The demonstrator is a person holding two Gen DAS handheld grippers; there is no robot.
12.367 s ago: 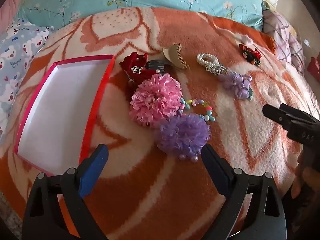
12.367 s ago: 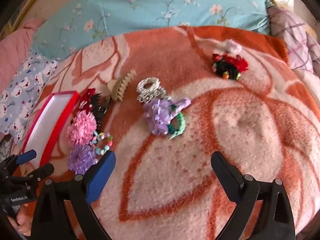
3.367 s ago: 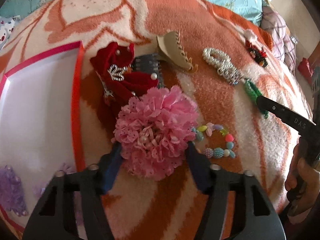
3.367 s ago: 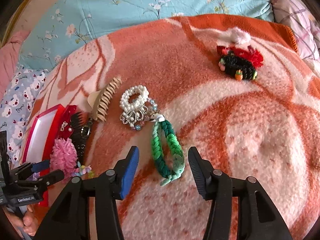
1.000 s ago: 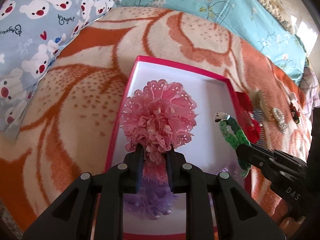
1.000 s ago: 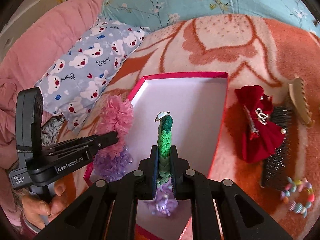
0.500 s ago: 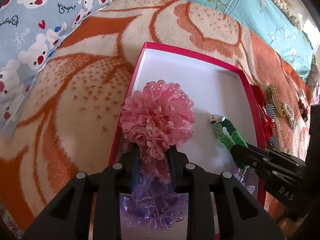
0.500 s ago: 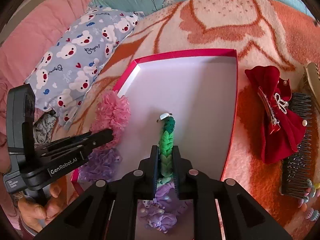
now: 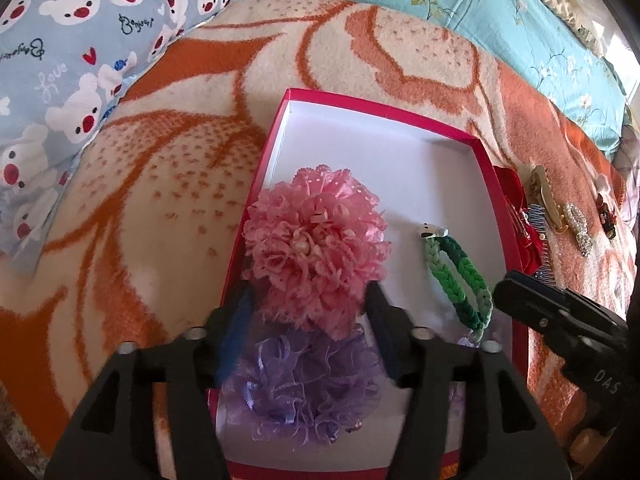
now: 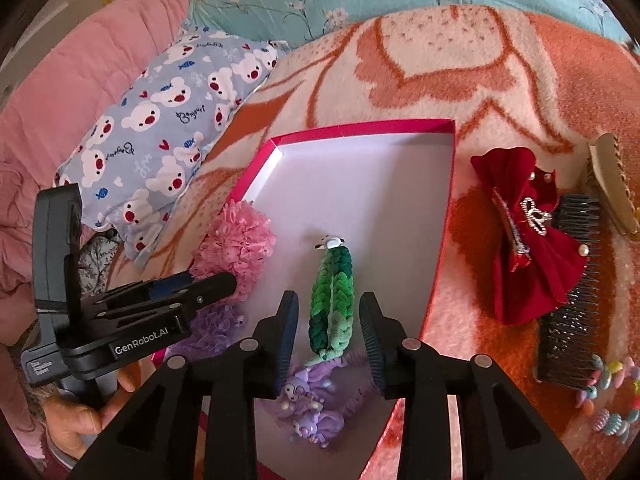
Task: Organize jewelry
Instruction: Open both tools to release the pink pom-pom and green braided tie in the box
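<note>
A white box with a red rim (image 9: pixel 380 120) (image 10: pixel 360 128) lies on the orange blanket. The pink flower scrunchie (image 9: pixel 316 248) (image 10: pixel 236 248) rests in it, partly on a purple flower scrunchie (image 9: pixel 300 392). My left gripper (image 9: pixel 308 300) (image 10: pixel 224 280) is opening, its pads just off the pink scrunchie's sides. The green braided band (image 10: pixel 332 300) (image 9: pixel 460 276) lies on the box floor. My right gripper (image 10: pixel 329 304) (image 9: pixel 520 292) is opening too, with the band between its pads and a gap on each side. A purple hair tie (image 10: pixel 308 404) lies under that gripper.
Right of the box lie a red bow clip (image 10: pixel 528 240), a black comb (image 10: pixel 568 288), a beige claw clip (image 10: pixel 612 184), a bead bracelet (image 10: pixel 612 400) and a pearl clip (image 9: pixel 578 228). A bear-print pillow (image 10: pixel 160 120) lies left. A hand (image 10: pixel 80 416) holds the left gripper.
Both pairs of jaws have spread apart. The pink scrunchie and the green band were let go and now lie in the box. Neither hand has shifted much.
</note>
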